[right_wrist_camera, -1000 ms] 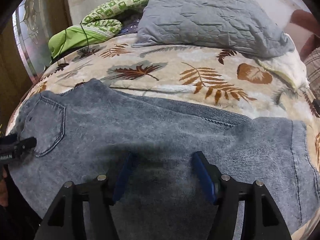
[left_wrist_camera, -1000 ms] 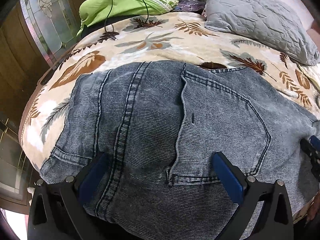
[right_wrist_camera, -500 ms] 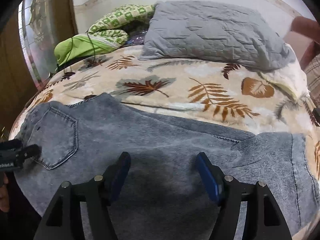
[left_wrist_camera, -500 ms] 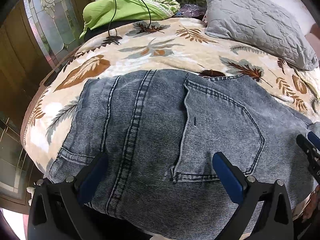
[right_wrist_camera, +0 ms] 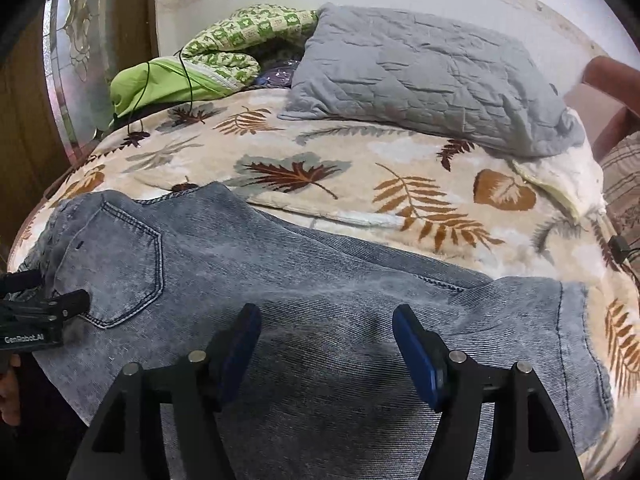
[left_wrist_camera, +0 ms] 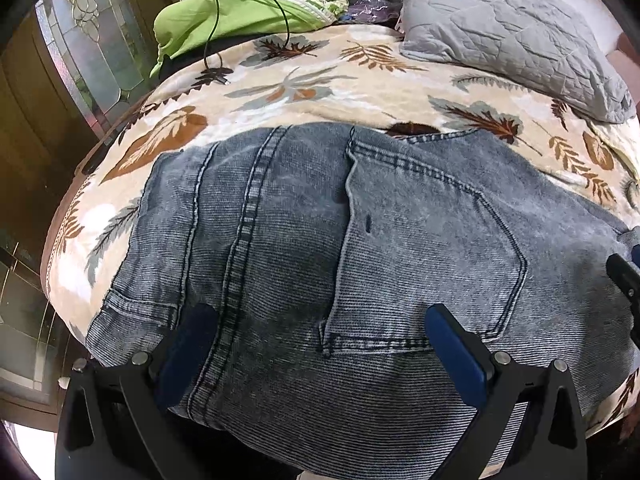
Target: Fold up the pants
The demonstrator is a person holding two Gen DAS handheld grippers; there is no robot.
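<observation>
The left gripper [left_wrist_camera: 320, 344] hangs with its blue pads spread wide and nothing clasped, poised over the seat of the jeans [left_wrist_camera: 360, 260]. Directly ahead of its jaws lies the back pocket [left_wrist_camera: 424, 256], and the centre seam [left_wrist_camera: 244, 240] runs just inside its left pad. The right gripper [right_wrist_camera: 326, 340] is likewise released, jaws apart above the folded legs of the denim, grasping nothing. The jeans lie flat across a leaf-print blanket [right_wrist_camera: 360, 168] on the bed. Beyond them, far from both grippers, rest a grey quilted pillow [right_wrist_camera: 420, 80] and a green bundle of bedding [left_wrist_camera: 240, 16].
</observation>
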